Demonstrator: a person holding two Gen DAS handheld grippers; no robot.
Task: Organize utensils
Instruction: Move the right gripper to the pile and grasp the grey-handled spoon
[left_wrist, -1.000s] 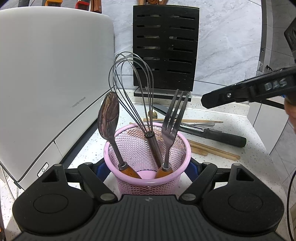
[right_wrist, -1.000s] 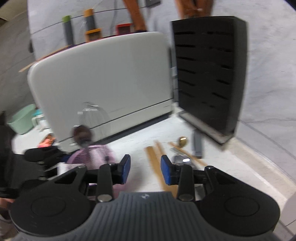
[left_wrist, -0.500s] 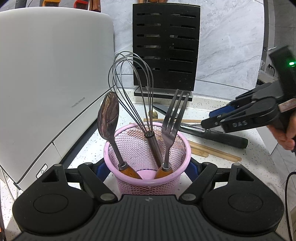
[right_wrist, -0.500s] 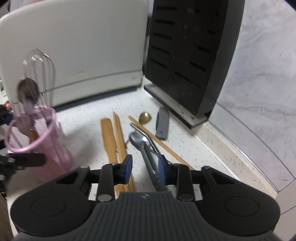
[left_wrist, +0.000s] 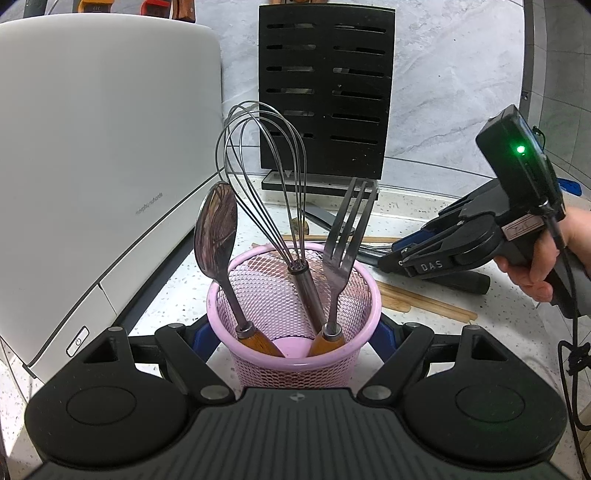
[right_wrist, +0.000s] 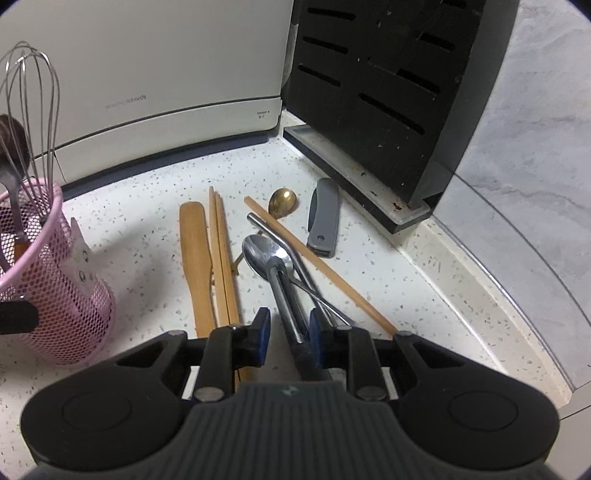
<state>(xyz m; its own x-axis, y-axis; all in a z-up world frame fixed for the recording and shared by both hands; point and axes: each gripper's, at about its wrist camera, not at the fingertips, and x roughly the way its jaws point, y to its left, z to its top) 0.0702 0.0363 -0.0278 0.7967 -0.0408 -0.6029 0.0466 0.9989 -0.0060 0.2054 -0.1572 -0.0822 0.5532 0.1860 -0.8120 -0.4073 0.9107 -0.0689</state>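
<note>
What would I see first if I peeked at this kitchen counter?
Probably the pink mesh basket, held by the left gripper, with a whisk, spoon and fork standing in it. To its right, the right gripper closes around a silver spoon among loose utensils.

A pink mesh holder (left_wrist: 293, 314) is gripped between the fingers of the left gripper (left_wrist: 293, 338); a whisk (left_wrist: 266, 184), a dark spoon (left_wrist: 216, 225) and a fork (left_wrist: 349, 229) are stood in it (heads up). Ahead of the right gripper (right_wrist: 286, 334), a steel spoon (right_wrist: 273, 266) is laid on the worktop (right_wrist: 147, 229), its handle between the closing jaws, with wooden chopsticks (right_wrist: 221, 266) and a wooden spatula (right_wrist: 195, 258) just left.
</note>
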